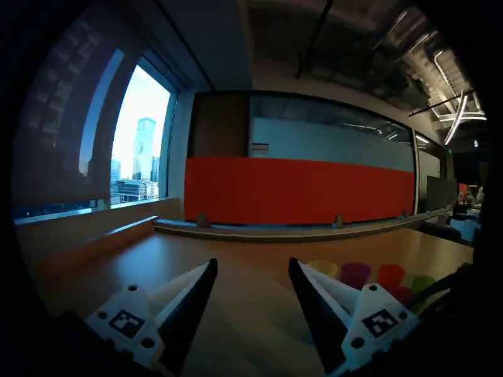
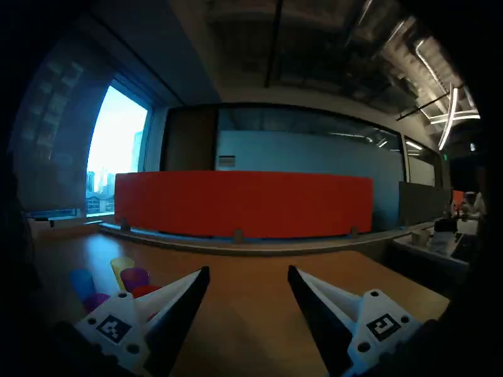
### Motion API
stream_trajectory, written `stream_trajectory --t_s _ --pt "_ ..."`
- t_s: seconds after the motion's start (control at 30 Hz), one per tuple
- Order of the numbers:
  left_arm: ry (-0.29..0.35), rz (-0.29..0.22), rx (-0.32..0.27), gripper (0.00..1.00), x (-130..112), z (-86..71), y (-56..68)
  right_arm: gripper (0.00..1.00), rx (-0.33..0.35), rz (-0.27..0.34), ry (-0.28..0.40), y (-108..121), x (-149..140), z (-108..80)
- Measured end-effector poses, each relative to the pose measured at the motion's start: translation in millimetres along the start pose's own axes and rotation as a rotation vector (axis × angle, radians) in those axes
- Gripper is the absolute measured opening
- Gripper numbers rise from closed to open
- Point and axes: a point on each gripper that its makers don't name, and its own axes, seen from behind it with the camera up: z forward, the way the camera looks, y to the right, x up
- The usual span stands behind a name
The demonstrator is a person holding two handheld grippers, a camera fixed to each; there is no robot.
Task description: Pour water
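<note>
Left gripper (image 1: 251, 264): jaws spread, nothing between them, held over the wooden table (image 1: 188, 254). Right gripper (image 2: 248, 270): likewise spread and empty. Coloured cups (image 1: 355, 274) stand clustered on the table, to the right of the left gripper and just beyond its fingers. In the right gripper view they sit low on the left, yellow cup (image 2: 121, 265) farthest, blue cup (image 2: 82, 281) outermost. Cannot tell which holds water. Judged to be small plastic tumblers: light, smooth, likely slippery, with walls that give under a hard squeeze. Best hold: across the mid-wall below the rim, with moderate pressure. They are packed close, so neighbours tip easily.
</note>
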Motion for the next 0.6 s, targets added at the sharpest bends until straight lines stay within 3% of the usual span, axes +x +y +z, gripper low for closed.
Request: stream_trajectory --t_s 0.6 --pt "0.018 0.014 0.029 0.83 -24.3 4.1 -7.6 0.97 -0.015 0.075 -0.009 2.9 7.1 4.5"
